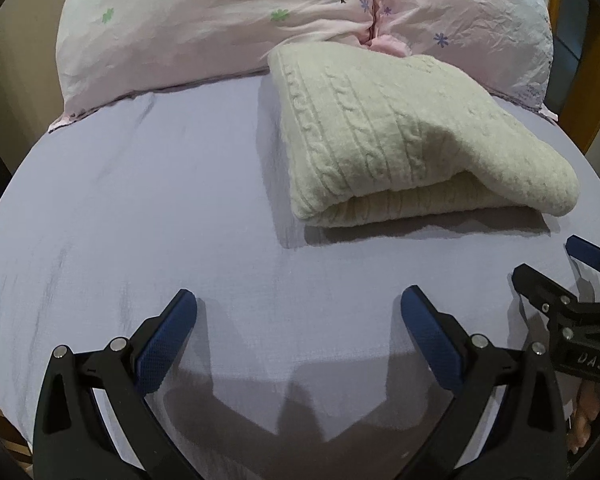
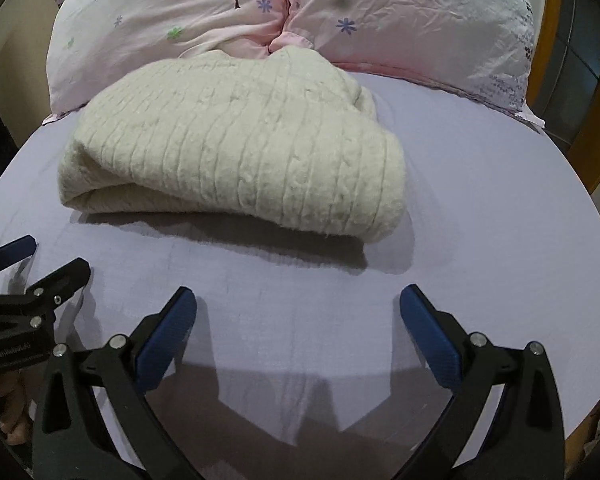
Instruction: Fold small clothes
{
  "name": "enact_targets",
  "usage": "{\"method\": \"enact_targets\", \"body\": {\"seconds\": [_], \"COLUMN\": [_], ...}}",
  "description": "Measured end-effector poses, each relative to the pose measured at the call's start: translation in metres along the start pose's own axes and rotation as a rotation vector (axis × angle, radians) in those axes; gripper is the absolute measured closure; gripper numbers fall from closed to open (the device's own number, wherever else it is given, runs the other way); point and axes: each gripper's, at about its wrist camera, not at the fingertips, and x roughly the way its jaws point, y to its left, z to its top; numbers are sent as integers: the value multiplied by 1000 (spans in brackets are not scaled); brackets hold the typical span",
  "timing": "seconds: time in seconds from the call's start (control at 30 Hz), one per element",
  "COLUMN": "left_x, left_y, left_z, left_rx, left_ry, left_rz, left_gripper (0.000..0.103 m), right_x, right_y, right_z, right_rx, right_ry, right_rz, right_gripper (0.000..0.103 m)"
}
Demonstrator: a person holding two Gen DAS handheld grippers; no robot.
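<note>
A cream cable-knit sweater [image 1: 400, 136] lies folded in a thick bundle on the lavender bed sheet [image 1: 140, 208], its far edge against the pillows. It also shows in the right wrist view [image 2: 236, 152]. My left gripper [image 1: 299, 300] is open and empty, over bare sheet in front of the sweater's left part. My right gripper [image 2: 298, 300] is open and empty, over the sheet in front of the sweater. Each gripper shows at the edge of the other's view, the right gripper [image 1: 548, 264] and the left gripper [image 2: 48, 256], both open.
Two pink floral pillows [image 1: 220, 20] lie along the far side of the bed, also in the right wrist view [image 2: 412, 20]. A wooden frame [image 2: 592, 120] stands at the right. The bed's near edge runs just under the grippers.
</note>
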Motion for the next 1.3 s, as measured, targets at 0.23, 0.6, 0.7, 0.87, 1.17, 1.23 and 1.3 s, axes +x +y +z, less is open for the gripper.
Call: {"method": "enact_targets", "body": {"seconds": [0.23, 0.6, 0.7, 0.87, 1.17, 1.23, 1.3], "left_x": [1, 1, 1, 1, 1, 1, 1], "left_y": [1, 0, 0, -1, 0, 0, 0], "left_z": [2, 1, 1, 1, 1, 1, 0], "left_rx": [8, 10, 9, 9, 9, 9, 9], "left_ry": [-14, -14, -14, -14, -15, -15, -15], "left_rz": [3, 3, 3, 4, 4, 4, 4], "left_gripper": [1, 1, 1, 1, 1, 1, 1], "right_x": [-3, -7, -6, -6, -7, -7, -7], "right_y": [-1, 2, 1, 0, 0, 0, 0], "right_z": [0, -1, -1, -1, -1, -1, -1], "right_rx": [2, 14, 12, 11, 10, 10, 10], "right_ry": [-4, -8, -8, -7, -7, -7, -7], "right_rz": [-5, -15, -14, -13, -12, -12, -12], "right_gripper": [2, 2, 2, 2, 2, 2, 2]}}
